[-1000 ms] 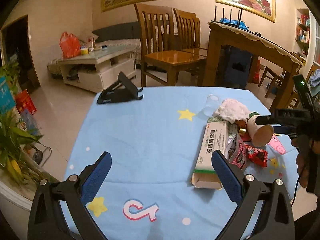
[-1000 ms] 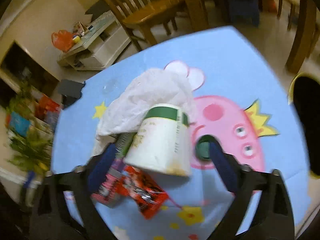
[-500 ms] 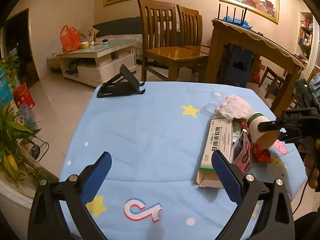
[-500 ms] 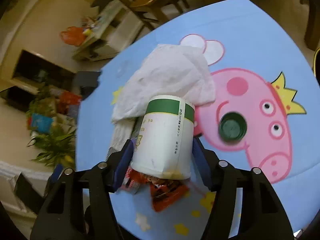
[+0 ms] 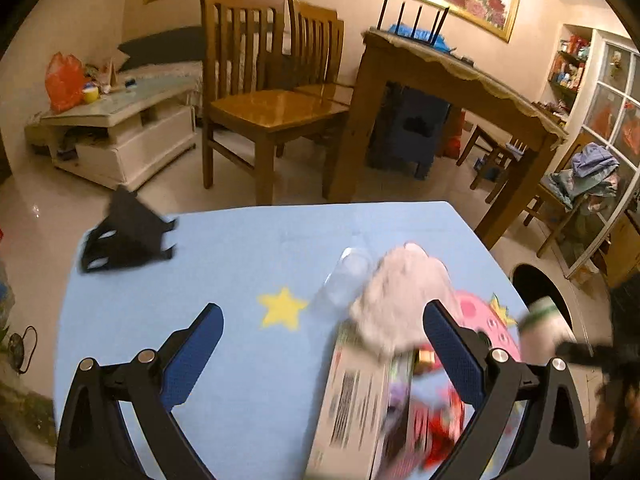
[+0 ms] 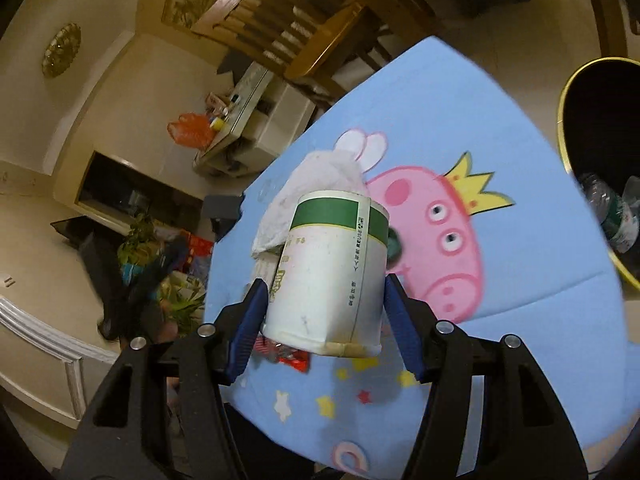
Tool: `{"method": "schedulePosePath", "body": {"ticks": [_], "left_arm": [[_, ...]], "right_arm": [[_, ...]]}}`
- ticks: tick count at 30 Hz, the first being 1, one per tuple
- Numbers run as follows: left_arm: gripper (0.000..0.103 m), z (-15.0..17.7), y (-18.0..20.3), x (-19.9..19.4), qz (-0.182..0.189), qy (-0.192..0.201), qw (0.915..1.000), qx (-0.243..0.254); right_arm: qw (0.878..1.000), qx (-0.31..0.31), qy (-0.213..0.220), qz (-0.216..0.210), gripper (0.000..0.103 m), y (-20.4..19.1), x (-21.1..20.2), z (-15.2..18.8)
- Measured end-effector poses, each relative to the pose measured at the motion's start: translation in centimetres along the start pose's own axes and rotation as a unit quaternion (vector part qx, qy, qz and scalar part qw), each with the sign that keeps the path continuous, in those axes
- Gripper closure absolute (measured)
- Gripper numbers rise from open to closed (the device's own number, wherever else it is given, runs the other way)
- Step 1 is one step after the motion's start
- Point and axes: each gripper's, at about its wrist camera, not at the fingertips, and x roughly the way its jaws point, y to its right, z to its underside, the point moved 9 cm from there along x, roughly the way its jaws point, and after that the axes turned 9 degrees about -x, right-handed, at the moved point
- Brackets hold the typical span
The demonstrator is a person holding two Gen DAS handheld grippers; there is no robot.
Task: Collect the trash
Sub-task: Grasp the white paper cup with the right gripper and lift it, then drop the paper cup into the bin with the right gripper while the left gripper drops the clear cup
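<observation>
My right gripper (image 6: 324, 320) is shut on a white paper cup with a green band (image 6: 332, 276) and holds it lifted above the blue table cover (image 6: 500, 112). The cup also shows blurred at the right of the left wrist view (image 5: 540, 328). My left gripper (image 5: 324, 356) is open and empty above the table, over a crumpled white tissue (image 5: 404, 300), a long white box (image 5: 352, 408), red snack wrappers (image 5: 440, 420) and a clear plastic cup (image 5: 344, 276). The tissue (image 6: 320, 184) lies behind the held cup.
A black bin with a gold rim (image 6: 600, 152), holding plastic bottles, stands by the table's right edge. A black phone stand (image 5: 124, 236) sits at the table's far left. Wooden chairs (image 5: 264, 96) and a dining table (image 5: 448, 76) stand beyond. A green bottle cap (image 6: 394, 244) lies on the cover.
My right gripper has lifted the paper cup off the table and turned toward the bin. My left gripper has moved forward and right, over the trash pile.
</observation>
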Motion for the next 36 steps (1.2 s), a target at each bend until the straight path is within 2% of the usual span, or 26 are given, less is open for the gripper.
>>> {"method": "schedulePosePath", "body": {"ticks": [2, 6, 9, 12, 14, 15, 16, 17, 21, 25, 27, 30, 33, 36], "left_arm": [[0.006, -0.7, 1.0, 2.6, 0.003, -0.018, 0.9998, 0.007], [0.006, -1.4, 0.9, 7.6, -0.025, -0.052, 0.9983, 0.004], [0.007, -1.4, 0.7, 10.0, -0.026, -0.076, 0.9968, -0.005], [0.007, -1.5, 0.8, 11.1, -0.033, -0.081, 0.9962, -0.005], [0.019, -1.6, 0.6, 11.7, -0.051, -0.085, 0.9950, -0.001], [0.038, -1.3, 0.7, 12.2, -0.051, -0.095, 0.9942, 0.000], [0.063, -1.2, 0.6, 12.4, -0.048, -0.104, 0.9934, 0.001], [0.066, -0.7, 0.6, 12.9, -0.051, -0.117, 0.9918, 0.004], [0.068, -0.4, 0.2, 12.2, -0.085, -0.106, 0.9906, 0.016], [0.068, -1.0, -1.5, 10.7, -0.093, -0.089, 0.9916, -0.012], [0.068, -2.0, -2.8, 8.9, -0.105, -0.064, 0.9919, -0.032], [0.068, -3.3, -3.8, 5.7, -0.132, -0.018, 0.9906, -0.029], [0.068, -3.0, -3.6, 3.1, -0.144, 0.003, 0.9893, -0.022], [0.068, -2.2, -1.7, 1.1, -0.133, 0.013, 0.9909, -0.009]], "right_arm": [[1.000, 0.000, 0.007, -0.004, 0.044, 0.7, -0.5, -0.2], [1.000, 0.010, 0.016, -0.021, 0.044, 1.8, -0.9, -0.3], [0.999, 0.017, 0.018, -0.032, 0.044, 2.6, -1.3, -0.3], [0.999, 0.022, 0.020, -0.036, 0.044, 2.8, -1.0, -0.4], [0.999, 0.024, 0.023, -0.037, 0.043, 2.8, -1.2, -0.4], [0.999, 0.025, 0.026, -0.037, 0.042, 2.8, -1.4, -0.5], [0.999, 0.026, 0.028, -0.038, 0.042, 2.9, -1.6, -0.5], [0.998, 0.029, 0.030, -0.038, 0.041, 3.0, -1.8, -0.5], [0.998, 0.042, 0.041, -0.034, 0.041, 3.6, -2.1, -0.8], [0.997, 0.043, 0.056, -0.024, 0.041, 4.0, -2.7, -1.2], [0.997, 0.033, 0.067, -0.007, 0.041, 4.1, -3.4, -1.4], [0.997, 0.025, 0.079, 0.004, 0.041, 4.2, -4.1, -1.6], [0.996, 0.015, 0.076, 0.038, 0.041, 4.7, -4.3, -1.2], [0.994, 0.009, 0.074, 0.080, 0.041, 5.9, -5.1, -1.1]]}}
